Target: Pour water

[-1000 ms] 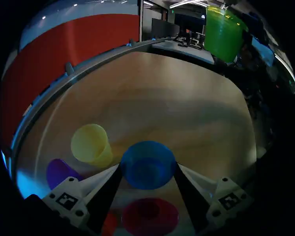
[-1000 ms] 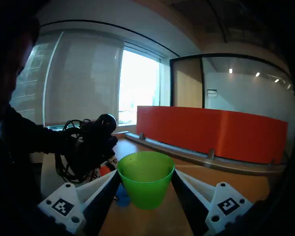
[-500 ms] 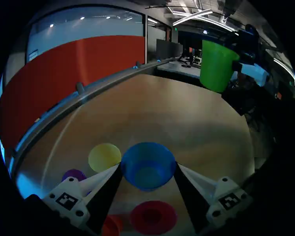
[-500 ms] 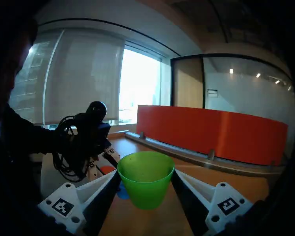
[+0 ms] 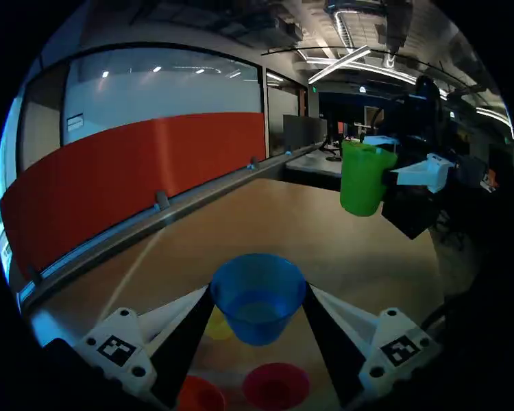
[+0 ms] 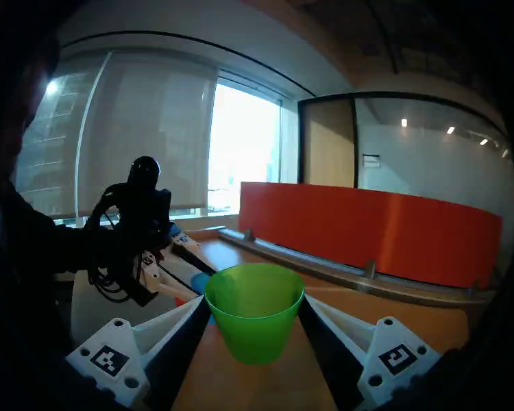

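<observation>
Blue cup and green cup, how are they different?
The blue cup is blue; the green cup is green. The left gripper holds the blue cup, while the right gripper holds the green cup. The blue cup seems to have a little water at its bottom; the green cup looks empty. Both are about upright, open on top, and pinched between two fingers.

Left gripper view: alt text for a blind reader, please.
The left tool grips an upright blue cup above a wooden table, where a red cup, an orange cup and a yellow cup stand below it. At upper right, the right tool holds a green cup aloft.
</observation>
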Tool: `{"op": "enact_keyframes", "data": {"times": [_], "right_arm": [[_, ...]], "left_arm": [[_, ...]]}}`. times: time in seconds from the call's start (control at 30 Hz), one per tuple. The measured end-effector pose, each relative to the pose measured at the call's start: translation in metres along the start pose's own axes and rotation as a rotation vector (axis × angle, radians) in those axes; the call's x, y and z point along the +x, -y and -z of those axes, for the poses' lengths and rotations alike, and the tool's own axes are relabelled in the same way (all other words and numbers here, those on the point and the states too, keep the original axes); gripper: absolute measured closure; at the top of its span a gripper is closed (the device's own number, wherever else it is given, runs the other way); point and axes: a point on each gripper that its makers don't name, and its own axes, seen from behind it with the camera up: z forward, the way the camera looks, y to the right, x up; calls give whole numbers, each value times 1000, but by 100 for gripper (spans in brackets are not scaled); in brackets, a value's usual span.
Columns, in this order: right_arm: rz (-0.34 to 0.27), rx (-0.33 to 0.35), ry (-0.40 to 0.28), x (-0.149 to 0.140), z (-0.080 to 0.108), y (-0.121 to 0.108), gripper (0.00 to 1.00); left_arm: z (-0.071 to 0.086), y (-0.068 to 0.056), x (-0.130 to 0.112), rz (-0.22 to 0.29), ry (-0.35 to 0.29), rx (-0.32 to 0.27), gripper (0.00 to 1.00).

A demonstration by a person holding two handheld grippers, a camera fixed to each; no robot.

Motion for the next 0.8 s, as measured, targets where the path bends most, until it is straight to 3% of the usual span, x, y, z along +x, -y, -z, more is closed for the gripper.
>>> {"op": "enact_keyframes", "data": {"times": [0.37, 0.57, 0.8], "right_arm": [[-3, 6, 3, 3, -3, 4, 9], [-6, 6, 2, 2, -3, 3, 9], [-10, 4, 3, 1, -3, 2, 9]], "left_arm": [[27, 11, 38, 19, -160, 34, 12], [44, 11, 63, 28, -261, 34, 12], [57, 15, 75, 24, -294, 54, 12]]}}
